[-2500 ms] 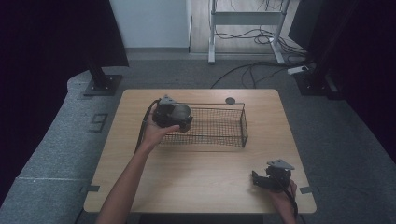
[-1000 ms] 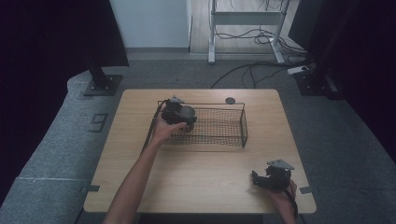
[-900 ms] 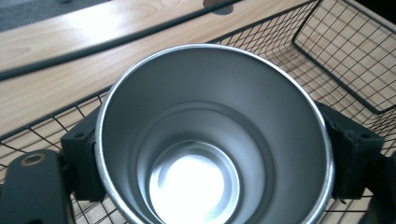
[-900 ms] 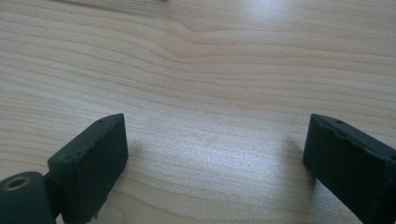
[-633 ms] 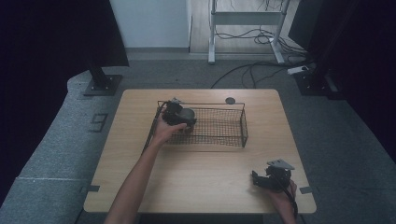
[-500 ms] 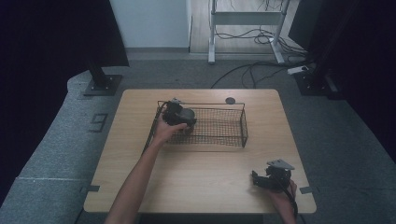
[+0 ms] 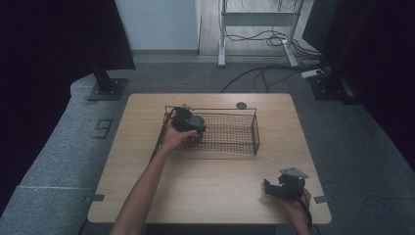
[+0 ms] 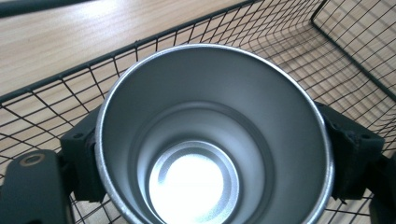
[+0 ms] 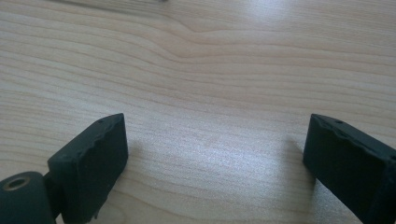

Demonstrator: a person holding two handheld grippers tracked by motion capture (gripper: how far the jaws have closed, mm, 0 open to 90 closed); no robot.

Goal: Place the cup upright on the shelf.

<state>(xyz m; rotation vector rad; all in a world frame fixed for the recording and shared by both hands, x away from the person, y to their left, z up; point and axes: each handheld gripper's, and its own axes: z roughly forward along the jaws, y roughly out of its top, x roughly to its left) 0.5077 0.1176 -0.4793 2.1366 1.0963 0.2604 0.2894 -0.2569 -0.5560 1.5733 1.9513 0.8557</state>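
Cup: steel cup [image 8: 212, 140] in wire basket's [image 7: 235, 139] left end, mouth facing the gripper camera.
Left gripper [image 7: 188, 125]: pinching the cup's sides.
Right gripper [image 9: 215, 154]: spread, at tabletop's [image 7: 215, 181] near right corner.

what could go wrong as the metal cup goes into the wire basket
1. The left hand-held gripper grips the metal cup only at its sides, so the smooth steel might slip or tilt on release.
2. The cup sits close to the wire basket wall at its left end; a jaw or the rim could catch the mesh and drag the light basket.
3. The right hand-held gripper rests open on the table, far off, so nothing steadies the basket.
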